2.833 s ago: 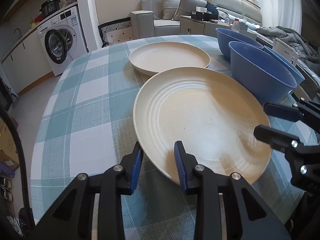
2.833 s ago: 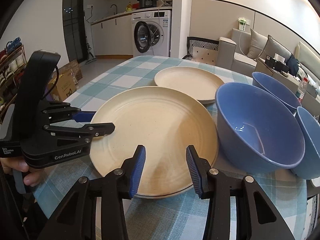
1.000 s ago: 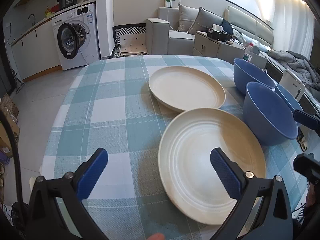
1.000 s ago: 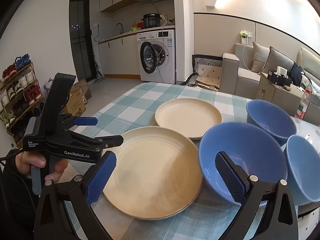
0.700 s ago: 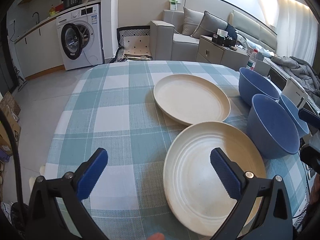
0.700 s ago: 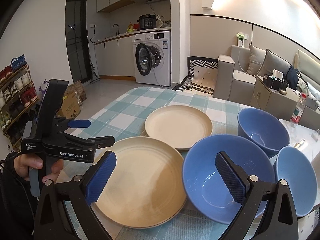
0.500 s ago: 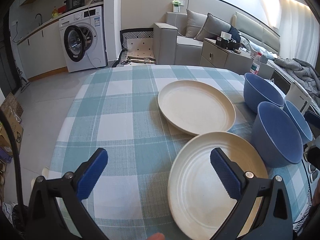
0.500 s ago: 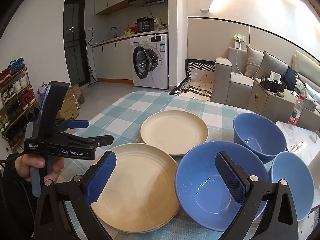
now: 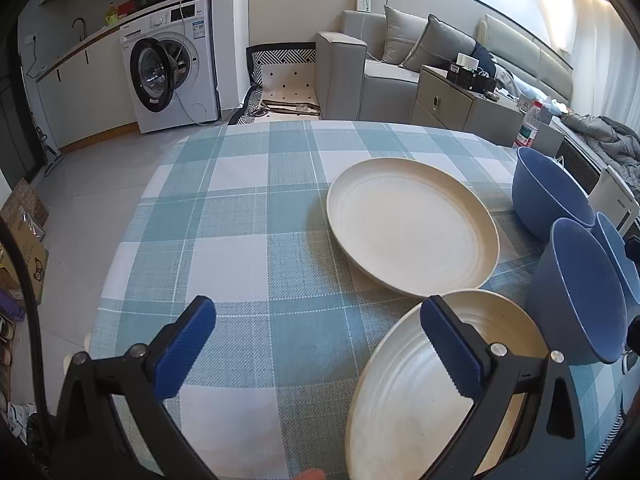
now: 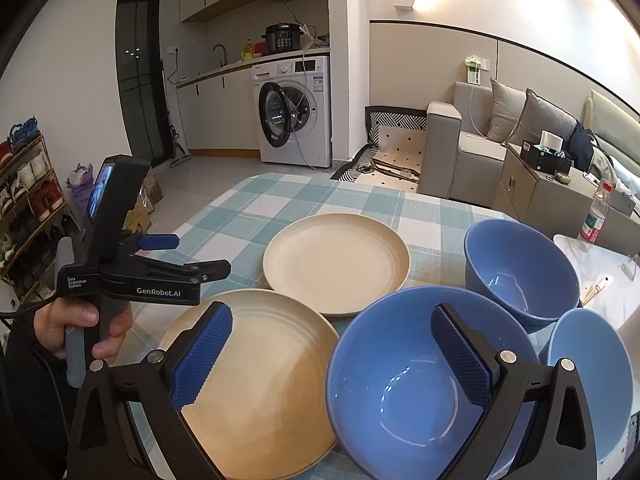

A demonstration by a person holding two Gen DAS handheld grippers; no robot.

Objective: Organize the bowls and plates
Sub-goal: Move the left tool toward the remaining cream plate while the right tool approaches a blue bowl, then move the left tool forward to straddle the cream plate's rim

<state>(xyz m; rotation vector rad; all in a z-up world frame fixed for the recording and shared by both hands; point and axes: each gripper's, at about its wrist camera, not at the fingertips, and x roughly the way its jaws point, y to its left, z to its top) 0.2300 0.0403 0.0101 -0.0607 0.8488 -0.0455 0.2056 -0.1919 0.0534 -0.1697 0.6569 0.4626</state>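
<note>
Judging by their look, the dishes were rigid and smooth, probably breakable and slippery at the rim, best pinched at an edge with one jaw inside and one outside. At the left of the right-wrist frame the left gripper (image 10: 182, 254) hung released over the checked tabletop (image 9: 224, 240), grasping nothing. Lower centre-left lay the ribbed cream plate (image 10: 260, 376), with the plain cream plate (image 10: 336, 264) just behind it, their rims overlapping: two plates. The right gripper (image 10: 332, 360) stood spread wide and empty above the near blue bowl (image 10: 404, 388). Further right sat the far blue bowl (image 10: 520, 272) and, at the lower right edge, the paler blue bowl (image 10: 592, 376): three bowls, close together.
</note>
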